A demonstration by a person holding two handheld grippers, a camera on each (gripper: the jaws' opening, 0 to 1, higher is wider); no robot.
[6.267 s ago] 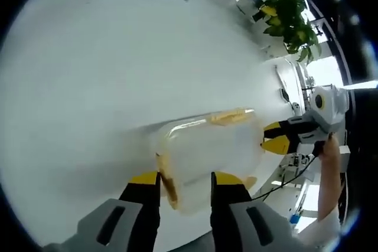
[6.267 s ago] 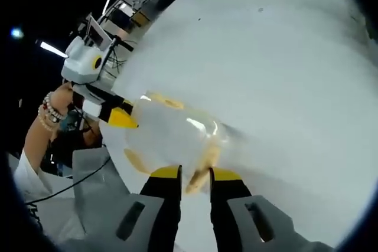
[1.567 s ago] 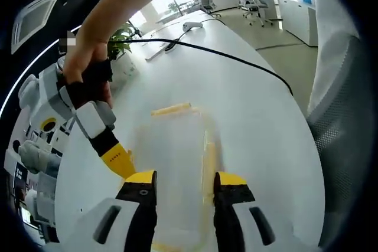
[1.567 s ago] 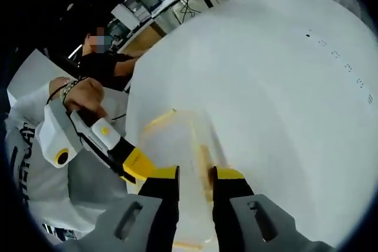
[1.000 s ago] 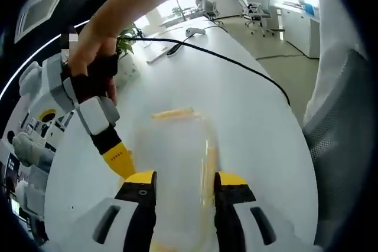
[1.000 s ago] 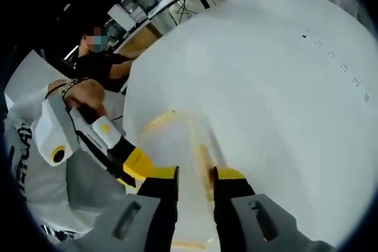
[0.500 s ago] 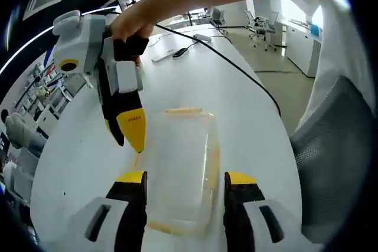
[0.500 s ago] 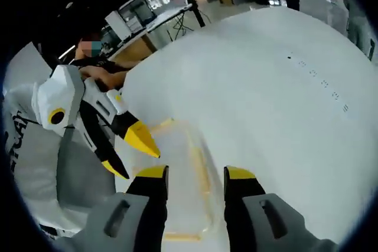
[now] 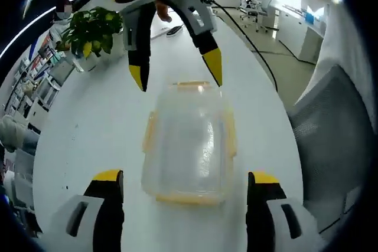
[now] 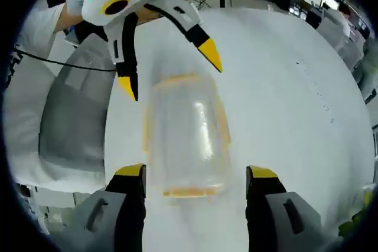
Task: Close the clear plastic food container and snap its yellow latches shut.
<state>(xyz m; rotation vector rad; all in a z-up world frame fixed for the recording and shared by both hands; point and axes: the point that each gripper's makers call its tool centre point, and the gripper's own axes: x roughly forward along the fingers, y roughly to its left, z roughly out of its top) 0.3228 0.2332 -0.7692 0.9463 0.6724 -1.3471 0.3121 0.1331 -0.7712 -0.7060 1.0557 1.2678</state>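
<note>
The clear plastic container (image 9: 188,137) lies on the white table (image 9: 88,128) with its lid on and yellow latches (image 9: 230,137) along its sides. My left gripper (image 9: 185,177) is open, its jaws wide apart on either side of the container's near end and not touching it. In the left gripper view the right gripper (image 9: 175,72) hangs open over the far end. In the right gripper view the same container (image 10: 186,137) sits between the spread jaws of my open right gripper (image 10: 196,172). There the left gripper (image 10: 169,70) is open above the far end.
A potted plant (image 9: 91,30) stands at the far left of the table, and a black cable (image 9: 242,25) runs along its right side. A grey mesh chair (image 9: 331,140) sits past the table's right edge, and the same chair (image 10: 74,110) is beside the table's left edge.
Both grippers have opened wide and drawn back from the container's sides. They now face each other across it from opposite ends.
</note>
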